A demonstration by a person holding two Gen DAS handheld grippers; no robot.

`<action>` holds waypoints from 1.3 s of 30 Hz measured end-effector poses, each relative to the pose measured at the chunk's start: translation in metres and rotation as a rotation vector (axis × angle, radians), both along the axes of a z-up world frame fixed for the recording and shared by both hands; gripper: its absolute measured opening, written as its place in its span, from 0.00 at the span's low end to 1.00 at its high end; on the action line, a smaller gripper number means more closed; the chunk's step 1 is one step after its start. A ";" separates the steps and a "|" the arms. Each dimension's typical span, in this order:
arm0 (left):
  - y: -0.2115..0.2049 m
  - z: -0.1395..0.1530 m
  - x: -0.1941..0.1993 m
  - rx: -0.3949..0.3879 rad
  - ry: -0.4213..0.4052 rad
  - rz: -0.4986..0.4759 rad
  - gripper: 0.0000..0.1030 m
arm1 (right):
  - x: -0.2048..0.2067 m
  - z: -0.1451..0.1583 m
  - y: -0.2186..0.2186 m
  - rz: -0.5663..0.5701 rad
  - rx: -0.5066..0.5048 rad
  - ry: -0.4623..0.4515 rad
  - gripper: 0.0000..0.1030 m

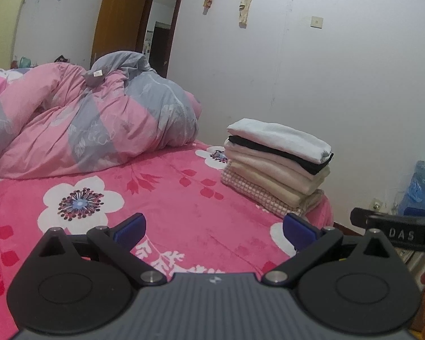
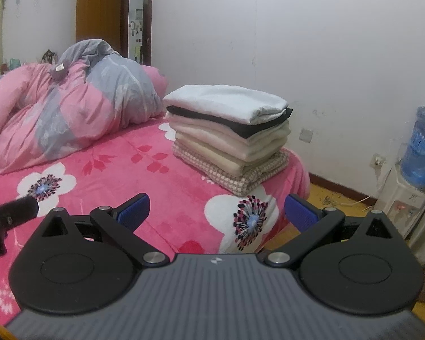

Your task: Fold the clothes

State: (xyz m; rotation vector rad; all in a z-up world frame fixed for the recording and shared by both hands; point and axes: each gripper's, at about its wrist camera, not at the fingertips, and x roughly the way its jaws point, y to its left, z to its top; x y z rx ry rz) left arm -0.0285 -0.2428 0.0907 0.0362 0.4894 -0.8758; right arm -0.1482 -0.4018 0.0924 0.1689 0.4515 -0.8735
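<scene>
Bedroom with white walls point(image 1: 325, 70) and an open wooden door point(image 1: 119, 19).
A water dispenser point(image 2: 405, 198) stands on the yellow floor point(image 2: 325, 195).

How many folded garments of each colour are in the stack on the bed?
White folded garment: 1
Black folded garment: 1
Cream folded garments: 3
Pink-and-cream checked folded garment: 1
Total: 6

A home bedroom: a bed point(image 1: 184, 198) with a pink flowered blanket, a bunched pink-and-grey quilt point(image 1: 93, 119) at its far left, a wooden door point(image 1: 119, 19) open beyond, and a water dispenser point(image 2: 410, 181) by the right wall.
</scene>
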 end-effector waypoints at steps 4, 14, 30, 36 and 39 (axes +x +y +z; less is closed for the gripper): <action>0.001 0.000 0.003 -0.011 0.011 0.004 1.00 | 0.003 0.001 0.005 0.002 -0.054 0.010 0.99; -0.001 0.000 0.004 0.003 0.013 0.009 1.00 | 0.004 0.003 0.008 0.000 -0.054 -0.017 0.99; -0.005 -0.002 0.001 0.033 0.000 0.016 1.00 | -0.005 0.001 0.002 -0.035 -0.033 -0.043 0.99; -0.006 -0.002 0.000 0.041 -0.004 0.015 1.00 | -0.008 0.001 -0.001 -0.045 -0.029 -0.048 0.99; -0.006 -0.002 0.000 0.045 -0.006 0.015 1.00 | -0.009 0.000 -0.002 -0.052 -0.026 -0.049 0.99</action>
